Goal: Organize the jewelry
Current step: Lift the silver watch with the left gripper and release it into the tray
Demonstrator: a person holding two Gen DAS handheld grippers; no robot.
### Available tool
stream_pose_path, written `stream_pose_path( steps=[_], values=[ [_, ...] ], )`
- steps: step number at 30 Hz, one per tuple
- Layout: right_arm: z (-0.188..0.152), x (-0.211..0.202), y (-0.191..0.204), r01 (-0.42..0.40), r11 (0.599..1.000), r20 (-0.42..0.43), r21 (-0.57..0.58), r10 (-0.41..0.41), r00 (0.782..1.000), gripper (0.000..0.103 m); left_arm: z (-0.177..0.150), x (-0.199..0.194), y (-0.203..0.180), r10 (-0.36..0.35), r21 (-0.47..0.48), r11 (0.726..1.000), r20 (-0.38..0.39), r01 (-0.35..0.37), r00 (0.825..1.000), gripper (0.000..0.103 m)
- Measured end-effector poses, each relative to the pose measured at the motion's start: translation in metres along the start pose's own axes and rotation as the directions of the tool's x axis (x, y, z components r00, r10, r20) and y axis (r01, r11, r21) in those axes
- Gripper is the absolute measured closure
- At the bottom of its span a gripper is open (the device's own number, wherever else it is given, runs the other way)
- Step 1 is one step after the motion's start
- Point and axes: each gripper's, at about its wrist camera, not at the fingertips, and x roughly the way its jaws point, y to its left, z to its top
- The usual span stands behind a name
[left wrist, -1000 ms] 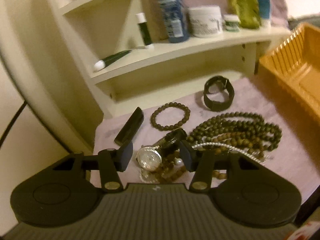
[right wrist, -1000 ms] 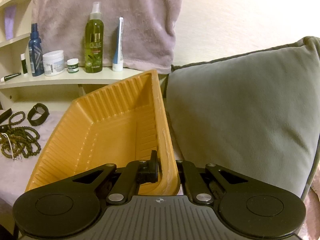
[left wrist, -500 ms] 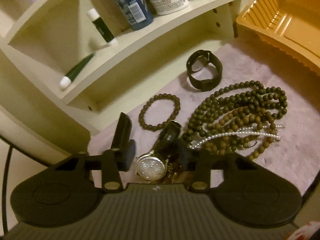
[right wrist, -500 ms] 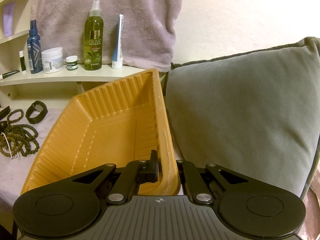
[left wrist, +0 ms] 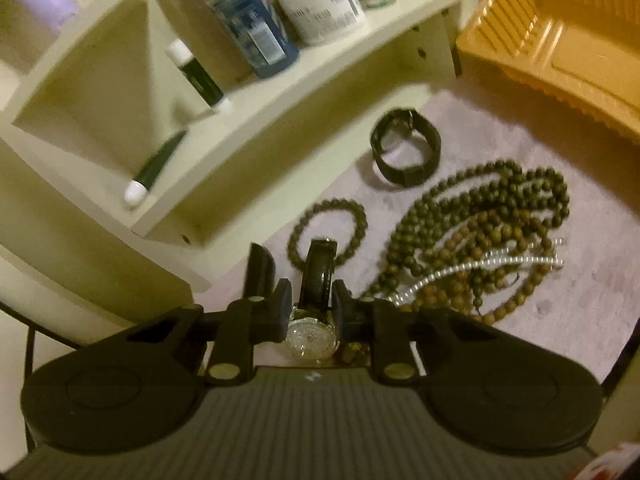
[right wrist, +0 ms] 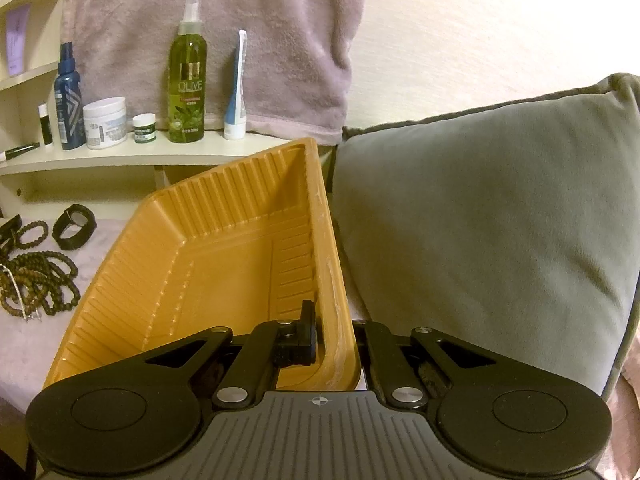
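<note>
Left wrist view: my left gripper point(left wrist: 311, 307) is closing its jaws around a silver-faced watch point(left wrist: 313, 334) at bottom centre of the frame, the black strap point(left wrist: 319, 274) rising between the pads; whether they already press it, I cannot tell. Just above lies a small bead bracelet point(left wrist: 328, 228), with a black band point(left wrist: 406, 153) higher up and a tangle of beaded necklaces point(left wrist: 484, 236) at centre right, all on a pale lilac cloth point(left wrist: 580, 280). A cream shelf point(left wrist: 280, 92) carrying bottles and jars crosses the upper frame. Right wrist view: my right gripper point(right wrist: 334, 338) is clamped on the near rim of an orange tray point(right wrist: 200, 272), one finger inside the wall, one outside, bottom centre. A grey cushion point(right wrist: 480, 220) fills the right side.
</note>
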Motion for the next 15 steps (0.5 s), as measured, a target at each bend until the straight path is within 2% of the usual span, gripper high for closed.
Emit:
stream_pose_path(
  steps=[7,11,15],
  values=[
    [0.000,-0.002,-0.002,-0.006,1.000,0.001,0.010,0.006,1.000,0.098,0.011,-0.023,0.007,0.052,-0.061,0.997,0.076,-0.047,0.996,0.084],
    [-0.001,-0.003,-0.003,-0.012,1.000,0.005,0.010,0.012,1.000,0.098,0.023,-0.037,0.006,0.034,-0.117,0.993,0.110,-0.021,0.993,0.085],
    [-0.001,-0.004,-0.003,-0.016,1.000,0.012,0.014,0.016,1.000,0.098,0.040,-0.047,-0.008,-0.019,-0.148,0.988,0.137,0.039,0.990,0.085]
  ],
)
